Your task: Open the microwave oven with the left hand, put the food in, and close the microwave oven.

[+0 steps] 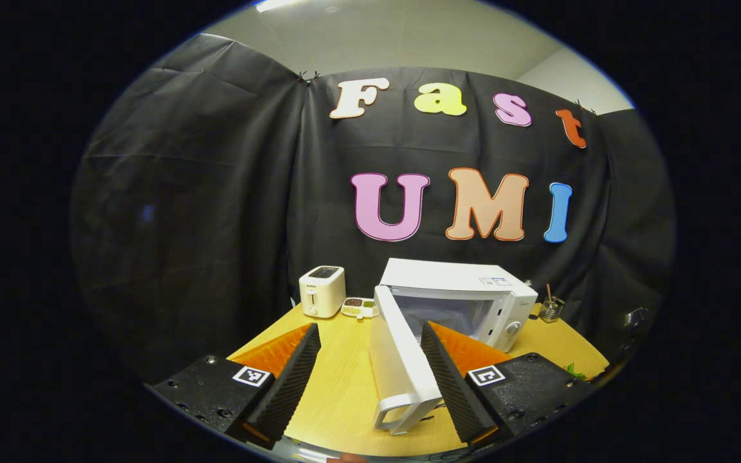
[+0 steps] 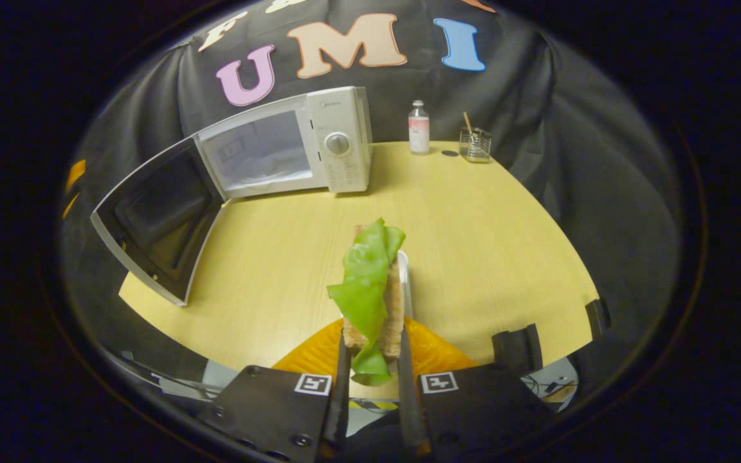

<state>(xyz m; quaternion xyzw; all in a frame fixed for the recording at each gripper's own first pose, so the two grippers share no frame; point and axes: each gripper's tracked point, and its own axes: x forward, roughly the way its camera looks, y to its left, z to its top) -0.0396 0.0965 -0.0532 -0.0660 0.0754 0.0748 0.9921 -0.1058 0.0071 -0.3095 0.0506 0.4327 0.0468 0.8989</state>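
Observation:
A white microwave (image 1: 467, 292) stands at the back of the yellow table (image 1: 338, 386), its door (image 1: 399, 360) swung wide open toward me. My left gripper (image 1: 370, 376) is open, and the door's handle (image 1: 402, 411) lies between its fingers, nearer the right one, with no contact that I can see. In the right gripper view the microwave (image 2: 293, 145) sits far left, its door (image 2: 155, 222) open and its cavity lit. My right gripper (image 2: 374, 360) is shut on the food (image 2: 370, 289), a sandwich with green lettuce hanging out, held on edge above the table (image 2: 486, 238).
A white toaster (image 1: 323, 290) and a small dish of food (image 1: 359, 307) stand left of the microwave. A glass with sticks (image 2: 475, 143) and a small bottle (image 2: 418, 127) stand at the back right. A black clamp (image 2: 518, 347) grips the table's near edge.

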